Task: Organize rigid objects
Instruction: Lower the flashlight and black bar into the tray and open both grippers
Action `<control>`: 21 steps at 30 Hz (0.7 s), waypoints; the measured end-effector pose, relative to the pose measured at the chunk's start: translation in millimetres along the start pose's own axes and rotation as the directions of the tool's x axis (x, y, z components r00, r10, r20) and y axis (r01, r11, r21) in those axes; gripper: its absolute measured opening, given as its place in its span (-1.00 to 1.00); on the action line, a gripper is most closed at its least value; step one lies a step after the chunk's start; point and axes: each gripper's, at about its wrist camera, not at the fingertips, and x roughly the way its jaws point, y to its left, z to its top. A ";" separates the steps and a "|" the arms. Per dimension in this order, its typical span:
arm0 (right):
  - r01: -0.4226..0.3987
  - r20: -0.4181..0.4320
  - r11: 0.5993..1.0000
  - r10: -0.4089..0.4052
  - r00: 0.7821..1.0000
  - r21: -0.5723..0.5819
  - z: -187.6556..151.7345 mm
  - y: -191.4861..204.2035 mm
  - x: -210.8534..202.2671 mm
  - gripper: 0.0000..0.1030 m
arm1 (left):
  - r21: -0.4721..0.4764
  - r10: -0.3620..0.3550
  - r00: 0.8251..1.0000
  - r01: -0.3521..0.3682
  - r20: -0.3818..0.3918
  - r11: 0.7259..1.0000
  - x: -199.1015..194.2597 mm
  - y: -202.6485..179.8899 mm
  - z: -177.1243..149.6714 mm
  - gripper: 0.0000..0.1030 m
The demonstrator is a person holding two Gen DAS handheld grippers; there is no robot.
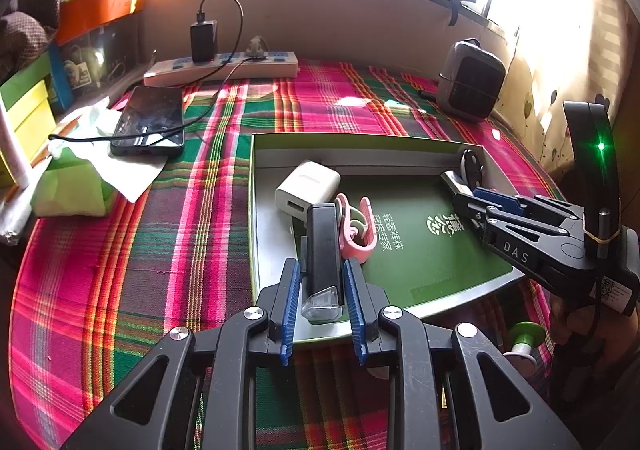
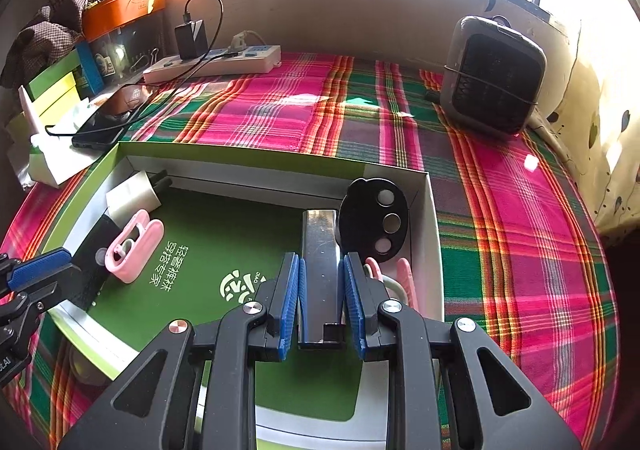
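A shallow box (image 1: 360, 140) (image 2: 240, 152) with a green floor lies on the plaid cloth. My left gripper (image 1: 322, 306) (image 2: 60, 274) is shut on a black stick light (image 1: 324, 246) with a clear end, held over the box's near left part. A white charger (image 1: 308, 186) (image 2: 132, 196) and a pink clip (image 1: 358, 228) (image 2: 134, 250) lie just beyond it. My right gripper (image 2: 322, 306) (image 1: 468, 206) is shut on a silver bar (image 2: 320, 246) (image 1: 452, 178) at the box's far right corner. Its tip is beside a black disc (image 2: 374, 226) (image 1: 472, 164) with three holes.
A power strip (image 1: 220, 68) (image 2: 212, 64) and a cabled phone (image 1: 148, 122) lie at the back left, beside a tissue pack (image 1: 72, 186). A grey heater (image 1: 470, 86) (image 2: 494, 78) stands back right. A green spool (image 1: 524, 336) sits under the right gripper. Another pink piece (image 2: 404, 278) lies by my right finger.
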 end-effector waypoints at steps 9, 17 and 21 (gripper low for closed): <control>0.010 0.002 1.000 -0.010 1.000 0.001 -0.2 -0.3 1.3 -0.53 | 0.001 0.001 1.000 -0.001 -0.001 1.000 0.1 0.0 -0.1 -0.56; 0.007 0.003 1.000 -0.007 1.000 0.007 -0.4 0.1 0.9 -0.50 | 0.000 0.001 1.000 -0.001 -0.001 1.000 0.3 -0.3 0.1 -0.56; -0.017 0.004 1.000 0.017 1.000 0.011 -0.5 1.0 0.1 -0.33 | 0.003 0.002 1.000 -0.002 -0.001 1.000 0.3 -0.6 0.3 -0.55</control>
